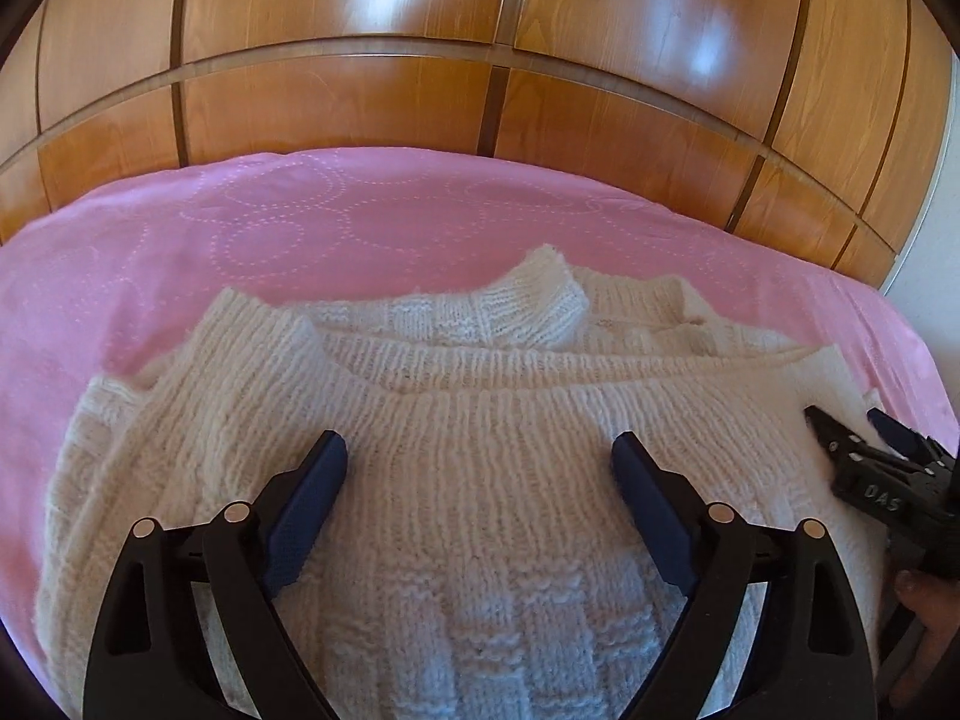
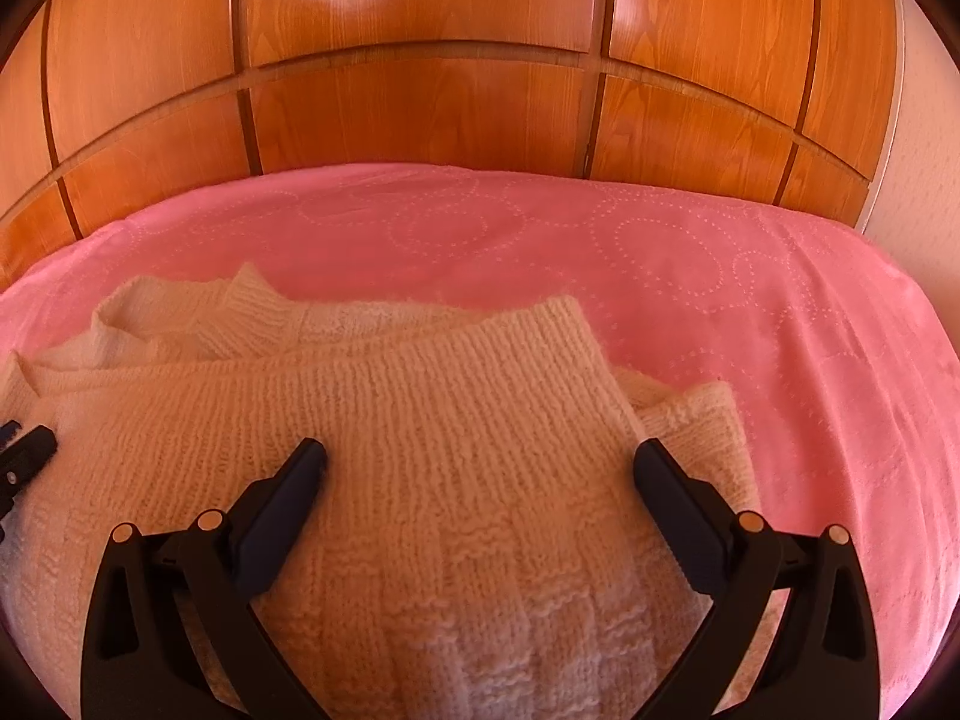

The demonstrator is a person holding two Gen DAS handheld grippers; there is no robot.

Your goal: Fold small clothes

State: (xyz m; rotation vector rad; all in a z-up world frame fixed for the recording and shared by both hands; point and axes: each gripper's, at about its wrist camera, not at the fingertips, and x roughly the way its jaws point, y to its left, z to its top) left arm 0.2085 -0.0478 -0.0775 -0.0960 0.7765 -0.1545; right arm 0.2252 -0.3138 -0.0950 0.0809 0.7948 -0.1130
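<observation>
A cream knitted sweater [image 1: 480, 468] is spread on a pink bedspread [image 1: 180, 228] in front of a wooden wardrobe [image 1: 360, 108], with its ribbed hem already laid up over the body and a sleeve cuff [image 1: 540, 294] showing beyond that edge. The left gripper [image 1: 480, 456] is held over the middle of the folded part with its jaws wide apart and nothing between them; the right gripper [image 2: 480, 462] is likewise spread over the right part of the garment, empty, and seen at the right edge of the left view. The fold appears to be laid and released, so the step in hand is judged to be checking and squaring it. The folded edge should be kept straight across, and the loose corner at the right [image 2: 696, 420] should be tucked in line before another fold is taken. Thick knit is springy, so only the top layer should be pinched, near the edge, and lifted low to avoid dragging the layers beneath.
</observation>
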